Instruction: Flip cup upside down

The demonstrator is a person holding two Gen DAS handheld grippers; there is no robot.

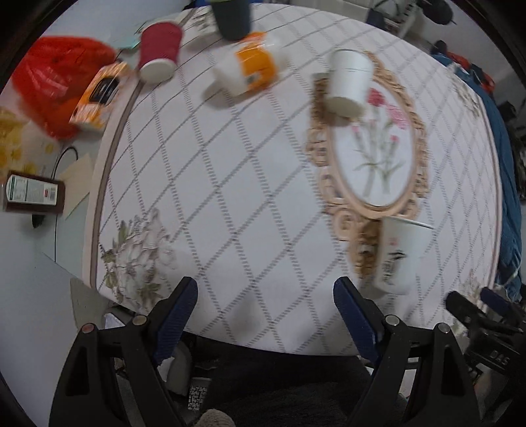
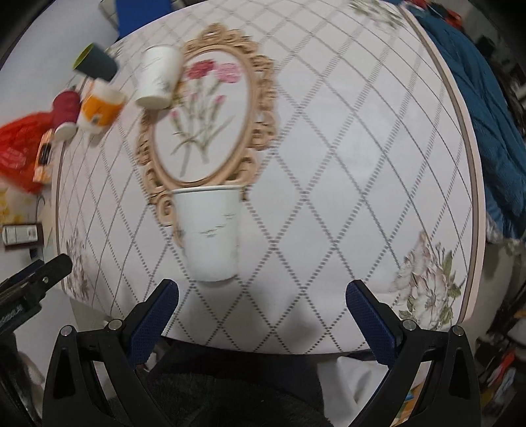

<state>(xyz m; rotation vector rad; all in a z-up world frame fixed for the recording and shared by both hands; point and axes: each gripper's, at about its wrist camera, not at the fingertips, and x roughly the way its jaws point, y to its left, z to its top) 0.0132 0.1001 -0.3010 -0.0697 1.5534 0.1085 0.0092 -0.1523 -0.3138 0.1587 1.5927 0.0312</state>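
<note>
Covering most of both views is a round table [image 2: 328, 157] with a white cloth in a grey diamond grid, printed with an oval gold-framed flower motif [image 2: 200, 121]. Off its far left edge lie a red plastic bag [image 1: 59, 78], an orange carton [image 1: 97, 95] and a dark bottle [image 1: 33, 193] on its side.

Near cup [image 2: 210, 233]: white paper, standing upright with its rim uppermost, touching the motif's lower frame, directly ahead of the right gripper [image 2: 261, 295]. Four more cups stand at the far side: white [image 1: 348, 82], orange-banded [image 1: 250, 67], red [image 1: 159, 51] and dark [image 1: 231, 14].

Right gripper: jaws spread wide, holding nothing, short of the near cup. Left gripper [image 1: 264, 292]: jaws likewise spread and empty, over the table's near edge, with the near cup [image 1: 399, 253] off to its right.
</note>
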